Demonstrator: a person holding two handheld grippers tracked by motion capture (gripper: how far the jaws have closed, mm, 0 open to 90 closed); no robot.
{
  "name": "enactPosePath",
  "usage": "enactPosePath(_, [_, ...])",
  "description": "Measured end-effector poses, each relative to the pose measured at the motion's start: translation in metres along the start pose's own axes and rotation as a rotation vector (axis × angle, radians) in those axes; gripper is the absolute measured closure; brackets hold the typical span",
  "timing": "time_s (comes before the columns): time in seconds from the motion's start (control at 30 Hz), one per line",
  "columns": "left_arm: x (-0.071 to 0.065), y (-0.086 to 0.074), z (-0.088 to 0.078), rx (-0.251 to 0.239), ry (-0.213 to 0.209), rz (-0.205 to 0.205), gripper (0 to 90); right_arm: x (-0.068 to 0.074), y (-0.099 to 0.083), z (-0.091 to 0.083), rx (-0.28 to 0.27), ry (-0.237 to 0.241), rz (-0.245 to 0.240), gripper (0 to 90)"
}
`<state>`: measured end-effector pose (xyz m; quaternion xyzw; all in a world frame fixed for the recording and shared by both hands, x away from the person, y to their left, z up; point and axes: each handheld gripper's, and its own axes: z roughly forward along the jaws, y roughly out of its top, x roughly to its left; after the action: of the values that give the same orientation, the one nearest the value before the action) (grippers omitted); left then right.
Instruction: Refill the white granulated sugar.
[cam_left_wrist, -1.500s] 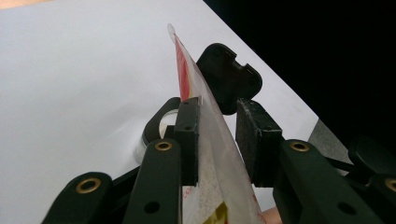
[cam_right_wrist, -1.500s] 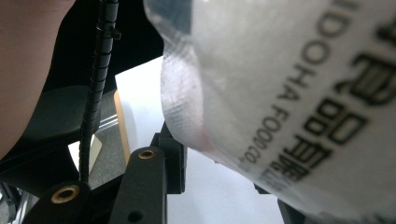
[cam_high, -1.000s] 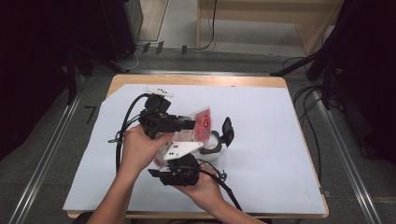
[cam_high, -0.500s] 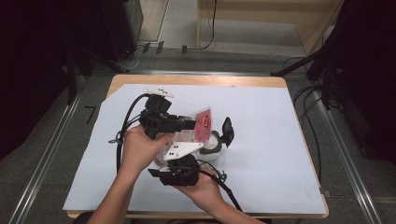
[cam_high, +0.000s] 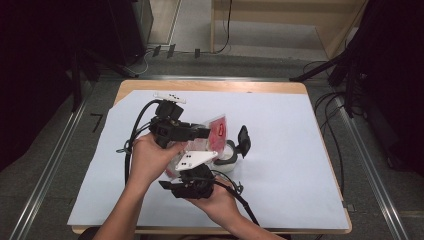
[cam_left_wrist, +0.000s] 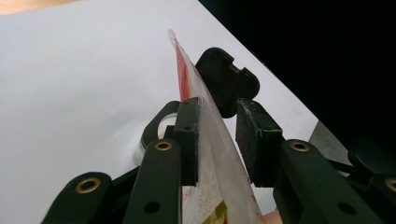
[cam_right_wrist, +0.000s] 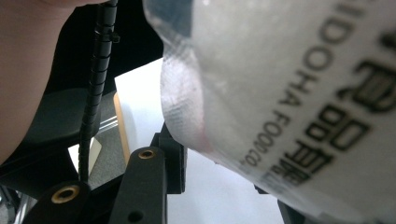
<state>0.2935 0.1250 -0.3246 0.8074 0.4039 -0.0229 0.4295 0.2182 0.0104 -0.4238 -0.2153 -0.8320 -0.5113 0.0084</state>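
A red and white plastic food pouch (cam_high: 216, 131) is held up over the middle of the table between both grippers. My left gripper (cam_high: 201, 133) comes in from the left and is shut on the pouch (cam_left_wrist: 205, 140), which runs edge-on between its pads. My right gripper (cam_high: 196, 172), under its grey plate, reaches up from below and is shut on the pouch's printed lower part (cam_right_wrist: 289, 93); one of its jaws is hidden behind the film. Just right of the pouch, a small white pot (cam_high: 229, 154) with an open black flip lid (cam_high: 244, 141) stands on the sheet.
A white paper sheet (cam_high: 290, 165) covers most of the wooden table (cam_high: 250, 86). Black cables (cam_high: 135, 135) loop from the grippers over the table's left part. Dark stands and cables lie on the floor beyond the right edge.
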Motion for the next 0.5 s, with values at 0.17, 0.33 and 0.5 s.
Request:
enactPosePath(0.17, [0.0002, 0.0002, 0.0002, -0.001, 0.001, 0.003, 70.8, 0.0002, 0.0002, 0.0003, 0.0, 0.002, 0.003, 63.6])
enactPosePath(0.33, [-0.0002, 0.0008, 0.0012, -0.003, 0.001, 0.008, 70.8, -0.0012, -0.0003, 0.0002, -0.002, 0.001, -0.001, 63.7])
enactPosePath(0.5, [-0.0014, 0.0027, 0.0025, 0.003, 0.004, 0.014, 70.9, -0.0028, -0.0006, -0.0005, -0.005, -0.005, -0.001, 63.7])
